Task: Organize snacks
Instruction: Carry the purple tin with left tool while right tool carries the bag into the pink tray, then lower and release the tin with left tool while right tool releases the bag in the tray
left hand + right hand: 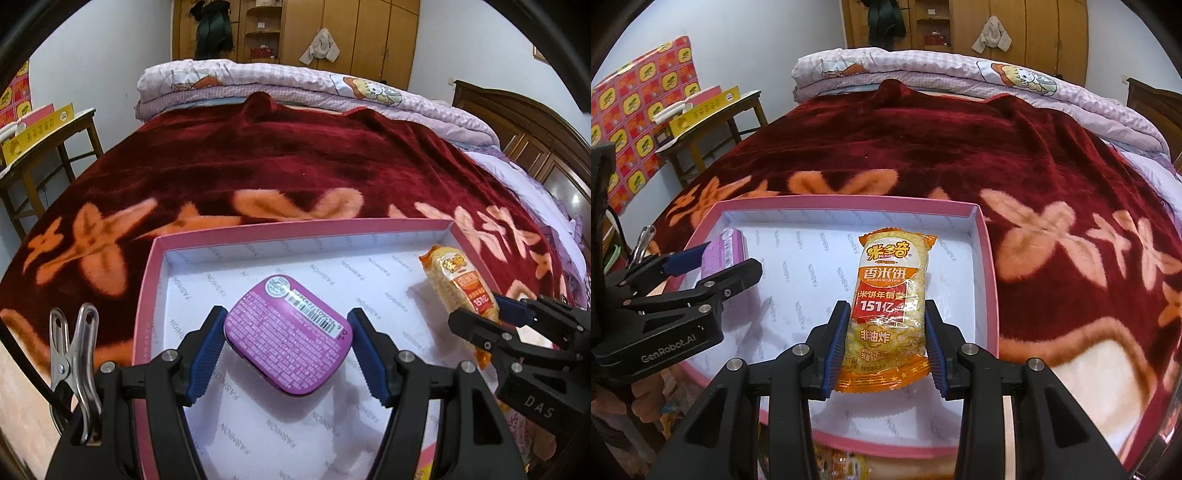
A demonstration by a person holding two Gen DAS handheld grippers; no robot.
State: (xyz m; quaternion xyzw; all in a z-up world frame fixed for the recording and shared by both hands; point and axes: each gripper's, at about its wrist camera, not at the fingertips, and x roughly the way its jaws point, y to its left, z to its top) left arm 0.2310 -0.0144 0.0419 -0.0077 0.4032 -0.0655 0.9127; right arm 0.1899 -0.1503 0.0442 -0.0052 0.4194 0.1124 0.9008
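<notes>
While L gripper (pixel 286 345) jaws clamp a rounded purple tin (pixel 286 338), R gripper (pixel 886 345) jaws pinch a crinkly rice-cracker pack (pixel 892 295). Both hang over a pink cardboard box (pixel 988 236) on the plush red blanket (pixel 295 155).

Purple tin (pixel 286 334), orange-and-yellow snack packet (pixel 890 306)
Pink-rimmed box (pixel 988 258) with white lining on dark red blanket (pixel 295 158) patterned with orange flowers.

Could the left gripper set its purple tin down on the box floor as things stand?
Probably yes. The left gripper holds the purple tin above bare floor of the pink box; the rice cracker pack in the right gripper is off to the side.
</notes>
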